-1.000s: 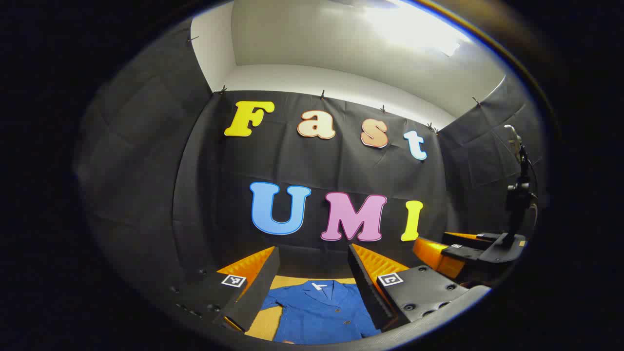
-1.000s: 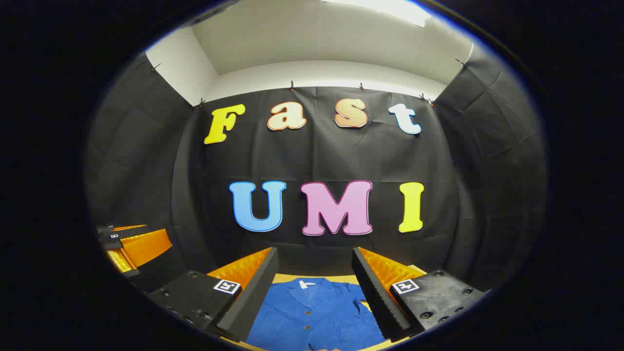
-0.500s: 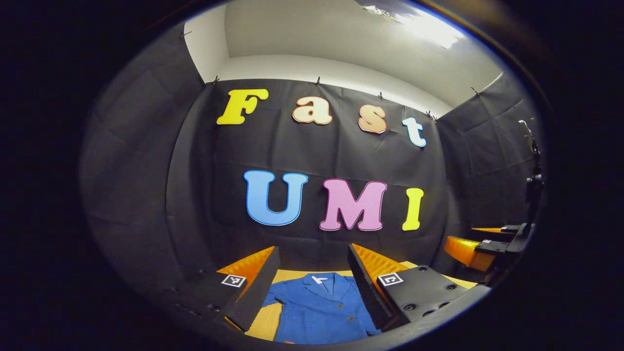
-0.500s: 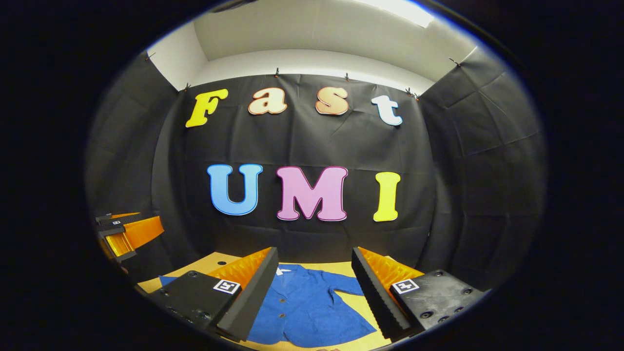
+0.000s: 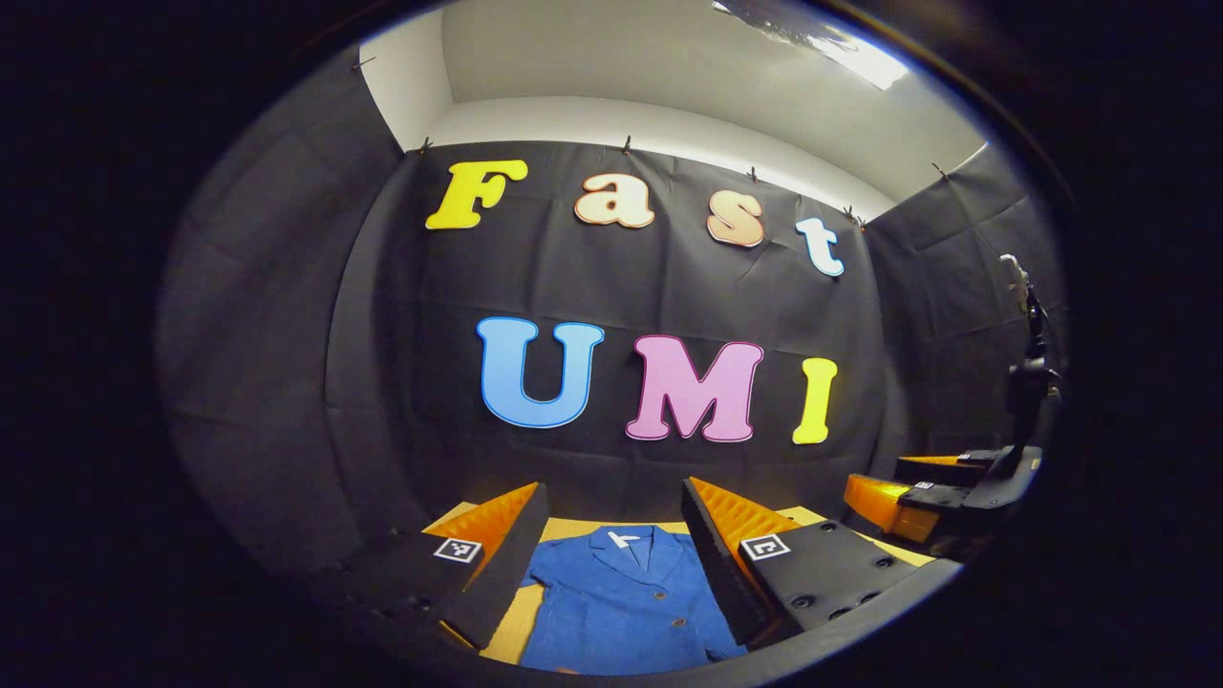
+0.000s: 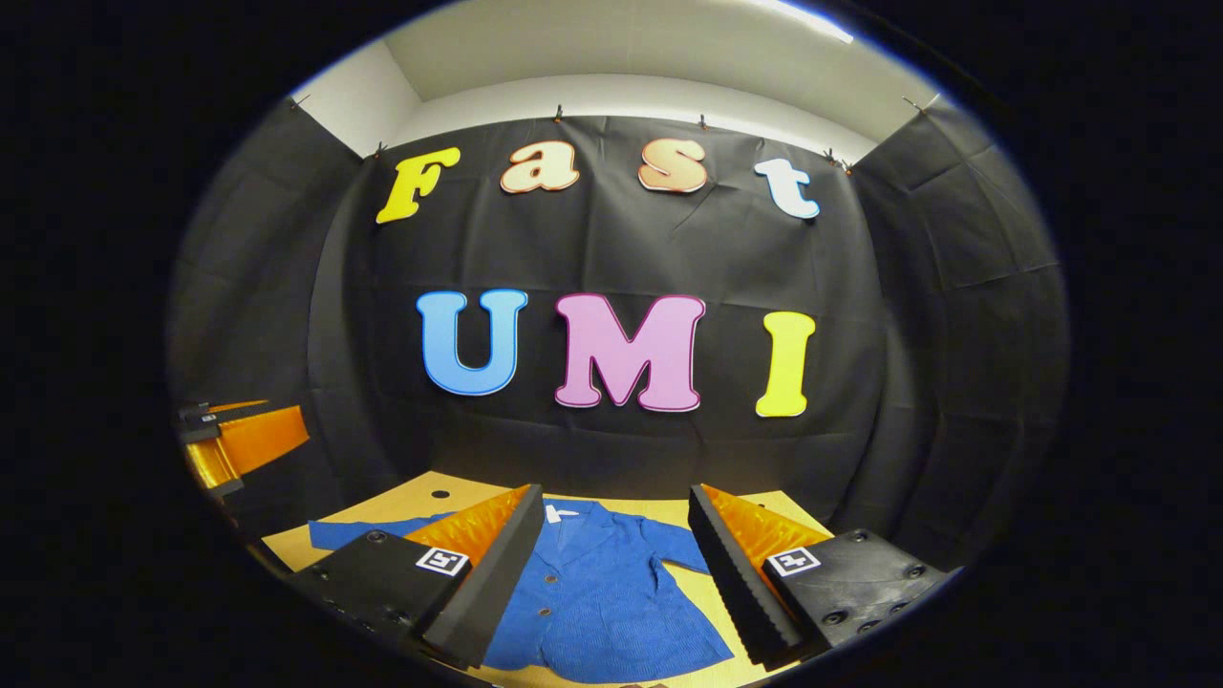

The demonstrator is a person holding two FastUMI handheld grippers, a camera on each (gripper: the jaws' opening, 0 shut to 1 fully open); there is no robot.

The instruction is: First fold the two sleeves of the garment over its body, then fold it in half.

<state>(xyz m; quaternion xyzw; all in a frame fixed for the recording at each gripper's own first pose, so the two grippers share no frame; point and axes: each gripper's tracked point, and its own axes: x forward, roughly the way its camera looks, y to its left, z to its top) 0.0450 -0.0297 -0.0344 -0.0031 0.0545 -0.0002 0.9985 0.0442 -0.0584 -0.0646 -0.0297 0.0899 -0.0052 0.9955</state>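
Two sets of tongs up over the bench, and one garment beneath them. Closest in, in the left gripper view, the left tongs (image 5: 611,564) are spread wide, fingers well apart, nothing between them but air. Through that gap lies the single blue buttoned jacket with a collar (image 5: 626,602), flat on the pale wooden bench (image 5: 516,631), collar at the far end, a white tag at the neck. I count two buttons down its front from here.

Over in the right gripper view, the right tongs (image 6: 616,569) are released just the same, wide apart, gripping nothing, hovering above the jacket (image 6: 597,602). Here three buttons show, one sleeve stretched out flat to the left across the bench (image 6: 420,497), the other sleeve angled down on the right. Neither sleeve folded over the body yet.

Both tongs are level, pointing toward the back of the booth. Off to the side of each view, the other tongs sit at about the same height: right tongs (image 5: 917,497) at the right edge, left tongs (image 6: 239,444) at the left edge.

Behind everything, the black cloth wall (image 6: 908,287), white ceiling above.
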